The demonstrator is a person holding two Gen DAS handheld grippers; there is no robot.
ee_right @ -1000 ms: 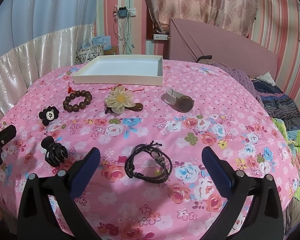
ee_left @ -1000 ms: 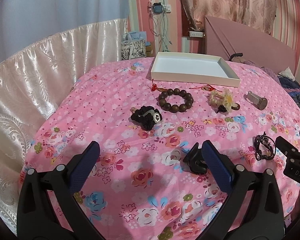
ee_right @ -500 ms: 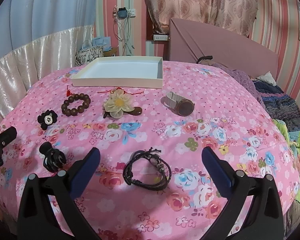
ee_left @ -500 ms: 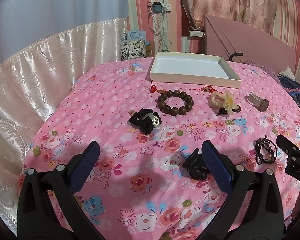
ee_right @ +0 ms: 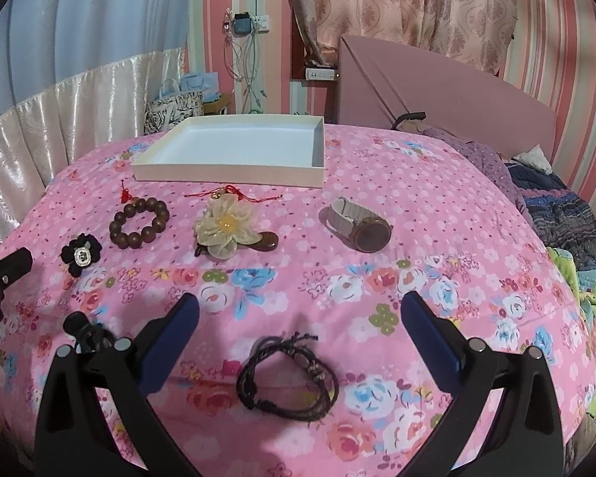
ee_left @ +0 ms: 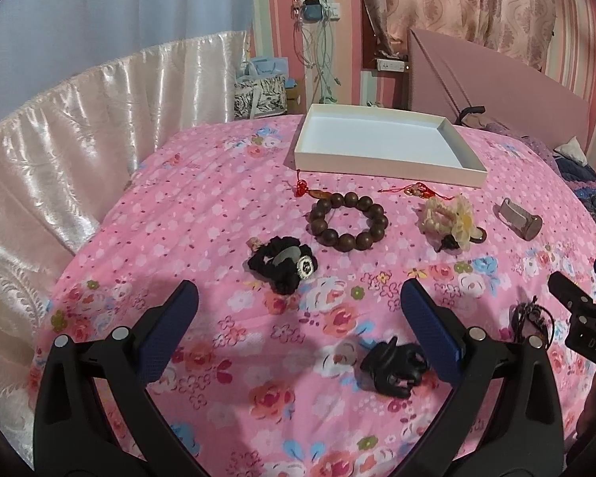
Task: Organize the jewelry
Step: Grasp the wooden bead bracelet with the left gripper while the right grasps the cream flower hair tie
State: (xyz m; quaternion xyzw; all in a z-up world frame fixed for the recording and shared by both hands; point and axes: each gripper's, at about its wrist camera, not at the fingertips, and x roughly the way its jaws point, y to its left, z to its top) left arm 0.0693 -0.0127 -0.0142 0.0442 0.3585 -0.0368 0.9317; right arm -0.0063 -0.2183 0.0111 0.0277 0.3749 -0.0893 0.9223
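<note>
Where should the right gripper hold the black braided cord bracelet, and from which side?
Probably from above: the black braided cord bracelet lies flat on the pink floral bedspread, between the fingers of the open right gripper. Pinch its near bundled strands.

Jewelry spread on the bedspread (ee_right: pixel 437 198), tray (ee_right: pixel 226 175) at the far edge.
Near the tray, left to right: bead bracelet (ee_right: pixel 139 222), flower hair clip (ee_right: pixel 226 226), watch (ee_right: pixel 357 226). Nearest lies the cord bracelet (ee_right: pixel 288 381), claw clip (ee_left: pixel 393 365) to its left.
</note>
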